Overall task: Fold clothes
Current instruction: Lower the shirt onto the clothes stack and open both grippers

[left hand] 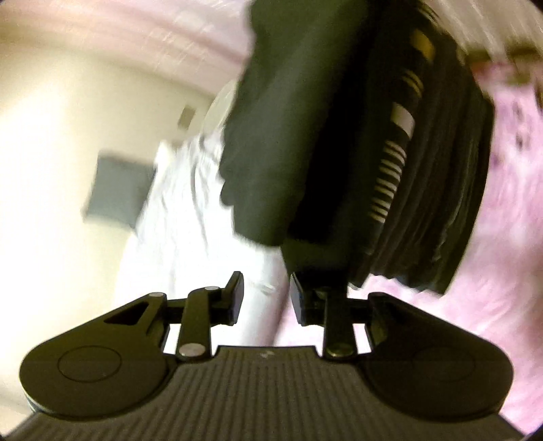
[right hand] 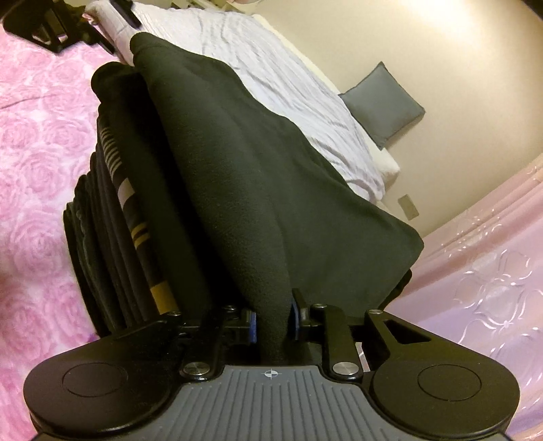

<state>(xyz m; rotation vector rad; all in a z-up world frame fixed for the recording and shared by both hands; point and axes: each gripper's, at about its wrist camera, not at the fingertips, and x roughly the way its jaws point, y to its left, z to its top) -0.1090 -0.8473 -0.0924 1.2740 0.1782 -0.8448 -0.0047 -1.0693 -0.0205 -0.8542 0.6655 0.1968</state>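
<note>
A folded black fleece garment [right hand: 264, 190] lies on top of a stack of dark folded clothes [right hand: 112, 217] on a pink rose-patterned bedspread [right hand: 30, 163]. One garment in the stack shows white and yellow stripes [right hand: 135, 220]. My right gripper [right hand: 273, 315] is shut on the near edge of the black garment. My left gripper [left hand: 266, 298] is open and empty, just short of the black garment [left hand: 281, 135] and the stack [left hand: 424, 169]; that view is blurred. The left gripper also shows at the far end of the stack in the right wrist view [right hand: 51, 27].
A white crumpled sheet [right hand: 271, 61] lies behind the stack. A grey pillow [right hand: 383, 101] leans against the cream wall. A pink satin cloth [right hand: 482, 278] with embroidered flowers lies on the right.
</note>
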